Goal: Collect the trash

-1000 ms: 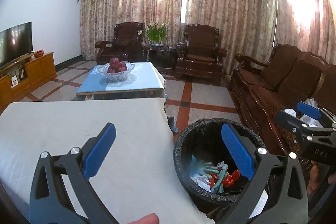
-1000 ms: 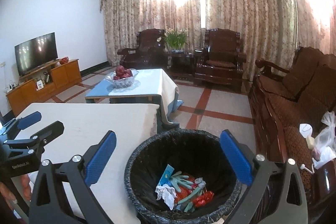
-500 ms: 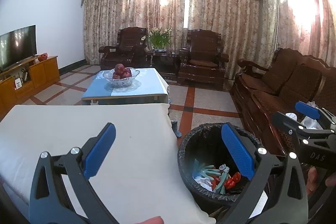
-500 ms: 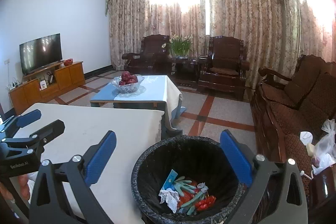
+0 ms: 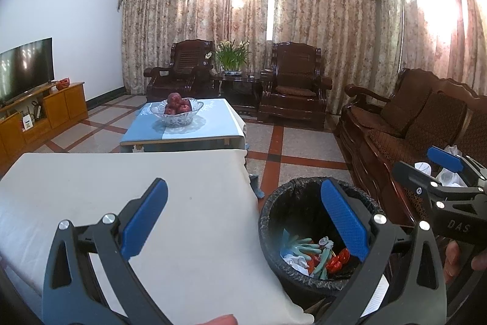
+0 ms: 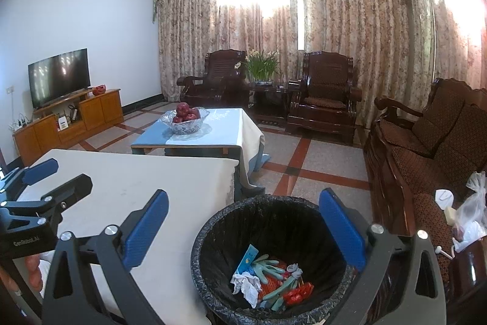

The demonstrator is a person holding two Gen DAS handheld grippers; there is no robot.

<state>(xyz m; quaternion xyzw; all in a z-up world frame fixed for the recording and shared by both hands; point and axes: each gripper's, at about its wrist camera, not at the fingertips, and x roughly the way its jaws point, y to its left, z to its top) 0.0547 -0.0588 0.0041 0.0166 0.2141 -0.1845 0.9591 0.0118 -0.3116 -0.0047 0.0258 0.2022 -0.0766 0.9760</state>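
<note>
Both your left gripper (image 5: pixel 243 221) and right gripper (image 6: pixel 243 221) are wide open, holding nothing. The soft, light trash (image 6: pixel 268 279) sits in the bin (image 6: pixel 213 236) at 6 o'clock; pinch any loose fold.

Black-lined bin (image 6: pixel 213 233); pale green gloves (image 6: pixel 268 264); red wrappers (image 6: pixel 296 294); cream tablecloth (image 5: pixel 121 188); floral beige curtains (image 5: pixel 304 20).

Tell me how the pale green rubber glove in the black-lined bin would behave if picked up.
The pale green rubber glove probably hangs floppy: its fingers lie limp over the other trash. It looks thin, so likely light. It may drag the crumpled white tissue beside it.
</note>
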